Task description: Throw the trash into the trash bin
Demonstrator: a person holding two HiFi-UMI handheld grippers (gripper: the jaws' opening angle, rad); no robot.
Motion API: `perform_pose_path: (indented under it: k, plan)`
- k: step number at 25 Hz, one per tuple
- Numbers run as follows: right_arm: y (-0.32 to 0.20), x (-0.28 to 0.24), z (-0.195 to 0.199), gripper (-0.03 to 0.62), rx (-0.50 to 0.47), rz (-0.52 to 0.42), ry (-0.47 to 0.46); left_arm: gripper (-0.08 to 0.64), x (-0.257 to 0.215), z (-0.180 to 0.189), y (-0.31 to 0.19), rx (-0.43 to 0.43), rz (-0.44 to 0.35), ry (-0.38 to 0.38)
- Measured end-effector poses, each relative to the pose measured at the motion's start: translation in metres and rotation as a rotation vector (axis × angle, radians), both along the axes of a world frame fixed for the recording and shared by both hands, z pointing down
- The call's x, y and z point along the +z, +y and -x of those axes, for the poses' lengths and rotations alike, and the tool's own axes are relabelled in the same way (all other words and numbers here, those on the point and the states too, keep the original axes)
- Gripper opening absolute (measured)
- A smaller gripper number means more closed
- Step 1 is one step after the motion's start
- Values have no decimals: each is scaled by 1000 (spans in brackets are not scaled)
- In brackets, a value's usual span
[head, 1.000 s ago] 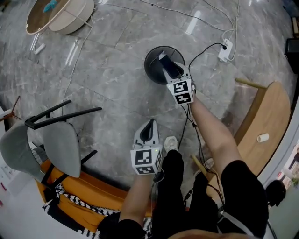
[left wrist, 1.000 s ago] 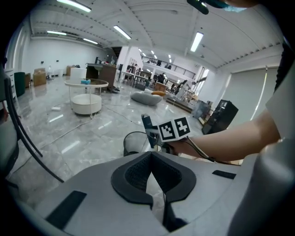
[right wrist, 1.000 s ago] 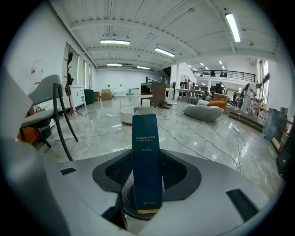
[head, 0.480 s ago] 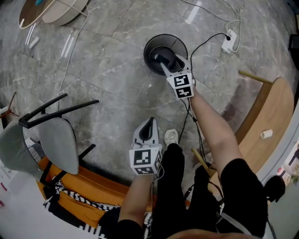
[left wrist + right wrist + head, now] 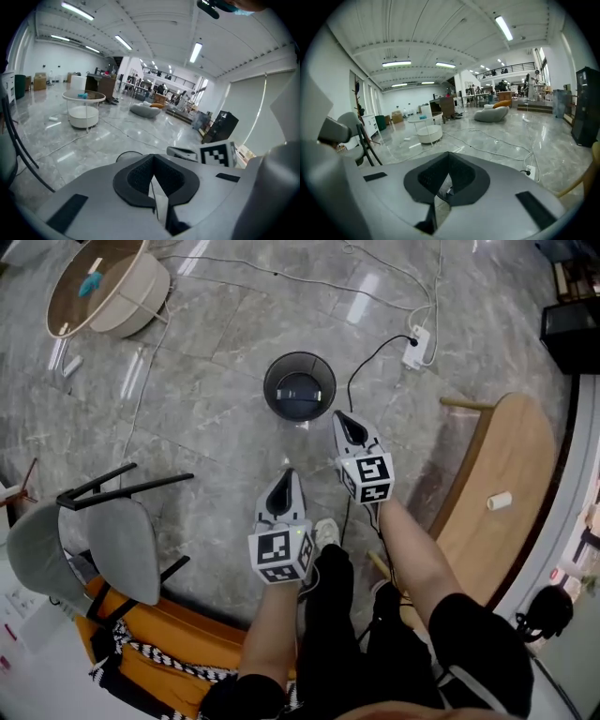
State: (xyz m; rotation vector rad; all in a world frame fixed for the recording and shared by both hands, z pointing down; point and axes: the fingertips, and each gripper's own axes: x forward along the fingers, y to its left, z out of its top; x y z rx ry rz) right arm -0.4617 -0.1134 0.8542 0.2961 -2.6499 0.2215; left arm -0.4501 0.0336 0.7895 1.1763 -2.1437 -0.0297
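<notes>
The dark round trash bin [image 5: 300,387] stands on the grey marble floor, with something pale dimly visible at its bottom. My right gripper [image 5: 343,419] hangs just right of the bin and nearer to me. Its jaws have just been closing and now meet at the tip with nothing between them [image 5: 448,161]. My left gripper [image 5: 285,475] is closer to me, below the bin in the head view, shut and empty [image 5: 151,161]. In the left gripper view the bin's rim [image 5: 127,155] shows just beyond the jaws.
A round side table [image 5: 98,282] stands at the far left. A power strip [image 5: 415,348] with cables lies right of the bin. A grey chair [image 5: 122,535] and orange fabric [image 5: 159,634] are at my left, and a wooden table [image 5: 511,465] with a small white roll [image 5: 500,501] at my right.
My right gripper has pulled back from over the bin toward me and risen, and its jaws have gone from open to shut. The left gripper rose a little.
</notes>
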Motion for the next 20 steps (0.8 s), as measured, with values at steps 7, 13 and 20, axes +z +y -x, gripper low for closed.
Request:
perform_pose_path:
  k: [7,13,20]
  plan:
    - [5,-172,-107,11,25,-70,-154,12,-122,-51,-45,22,-106,-49]
    - [-14,-311,-226,11,137,-59,-293,12,-234,-144,-80,143,-176,-104]
    - [-49,-439,-367,11,304,-141,-379,12,-352,-262,-128,322,-234,-249]
